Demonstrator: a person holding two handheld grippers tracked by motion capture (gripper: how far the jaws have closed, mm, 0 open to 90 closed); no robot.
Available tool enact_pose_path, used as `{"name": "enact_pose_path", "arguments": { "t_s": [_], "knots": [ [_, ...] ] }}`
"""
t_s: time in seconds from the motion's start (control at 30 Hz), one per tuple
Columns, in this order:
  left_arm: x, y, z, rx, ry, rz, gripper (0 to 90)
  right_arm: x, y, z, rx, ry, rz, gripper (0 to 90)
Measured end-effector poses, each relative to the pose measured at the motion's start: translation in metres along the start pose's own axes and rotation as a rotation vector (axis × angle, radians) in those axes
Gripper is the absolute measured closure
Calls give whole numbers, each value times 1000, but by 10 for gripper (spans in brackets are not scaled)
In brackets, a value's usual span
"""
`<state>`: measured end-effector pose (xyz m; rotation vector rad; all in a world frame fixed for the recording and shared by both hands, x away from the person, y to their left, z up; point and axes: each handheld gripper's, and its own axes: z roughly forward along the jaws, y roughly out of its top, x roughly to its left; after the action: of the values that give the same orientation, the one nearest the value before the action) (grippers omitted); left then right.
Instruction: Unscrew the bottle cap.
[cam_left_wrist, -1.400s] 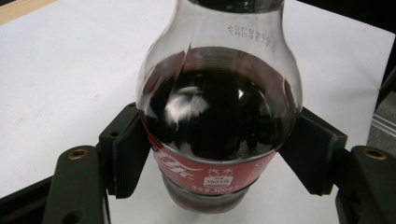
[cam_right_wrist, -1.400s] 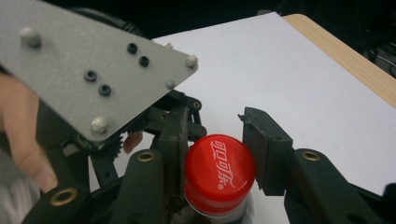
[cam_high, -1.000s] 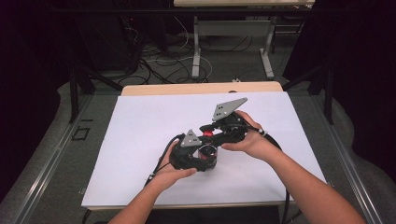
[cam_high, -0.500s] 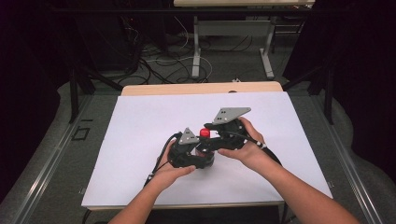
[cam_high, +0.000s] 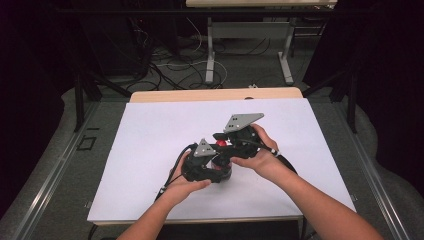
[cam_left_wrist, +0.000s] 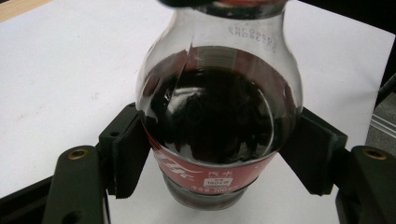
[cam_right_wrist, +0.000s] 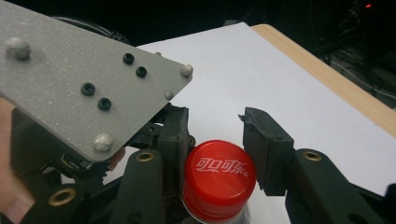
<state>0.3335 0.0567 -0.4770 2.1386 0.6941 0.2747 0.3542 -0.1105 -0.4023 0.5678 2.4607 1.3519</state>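
A clear cola bottle (cam_left_wrist: 219, 130) with dark drink and a red label stands on the white sheet (cam_high: 150, 150). My left gripper (cam_left_wrist: 219, 158) is shut on its body, one pad (cam_left_wrist: 128, 154) pressing on each side. In the high view the left gripper (cam_high: 212, 167) sits low at the bottle and the right gripper (cam_high: 222, 144) reaches in above it. The right gripper (cam_right_wrist: 219, 147) has just been closing with the red cap (cam_right_wrist: 218, 179) between its jaws, and its pads (cam_right_wrist: 264, 140) now press on the cap.
The white sheet covers most of the wooden table (cam_high: 200, 95). The left gripper's grey plate (cam_right_wrist: 84, 79) stands close beside the cap. A hand (cam_high: 260, 160) holds each gripper. Table legs and cables (cam_high: 200, 60) lie on the floor beyond.
The right gripper's jaws have closed on the red cap, and that gripper has sunk slightly toward the bottle. The left gripper and the bottle have stayed put.
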Motion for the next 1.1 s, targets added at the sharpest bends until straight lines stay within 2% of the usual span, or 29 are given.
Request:
{"name": "enact_pose_path", "arguments": {
  "t_s": [0.03,0.13,0.23,0.27,0.3,0.33,0.37,0.67,0.77,0.8,0.83,0.87,0.9,0.93,0.97,1.0,1.1],
  "knots": [
    [0,1,-1,12,-9,-1,302,0,0,0,0,0,0,612],
    [-1,0,1,-9,0,-13,303,-5,2,0,20,42,-5,614],
    [-1,0,1,-8,-1,-10,303,-10,3,0,27,76,-9,615],
    [-1,0,1,-8,-1,-10,302,-11,4,-1,50,89,-19,615],
    [-1,0,1,-10,-5,-10,302,-11,4,-1,50,89,-19,615],
    [-1,1,0,6,-19,-7,303,-11,5,-2,55,94,-41,615],
    [-2,0,1,-15,-8,-11,302,-11,5,-2,54,92,-56,616],
    [-1,0,0,-20,-12,-2,302,-12,8,-3,76,122,-71,616],
    [0,0,0,-18,-6,-6,302,-12,8,-1,67,109,-68,611],
    [0,0,0,-20,-4,-9,303,-11,7,0,57,96,-68,552],
    [1,0,-1,-11,-6,-2,303,-11,7,0,57,96,-68,552],
    [2,0,-1,-14,0,-8,302,-10,6,0,48,74,-50,482],
    [1,0,-1,-25,3,-24,302,-10,6,0,48,74,-50,482],
    [3,0,-2,-18,10,-13,302,-8,5,-1,40,63,-42,479],
    [3,0,-2,-25,14,-27,302,-7,4,-2,24,53,-35,479],
    [4,0,-3,-11,16,-24,302,-3,2,-5,16,21,-5,471],
    [5,0,-3,-17,18,-35,302,0,0,-7,-1,-7,-8,471]
  ]
}}
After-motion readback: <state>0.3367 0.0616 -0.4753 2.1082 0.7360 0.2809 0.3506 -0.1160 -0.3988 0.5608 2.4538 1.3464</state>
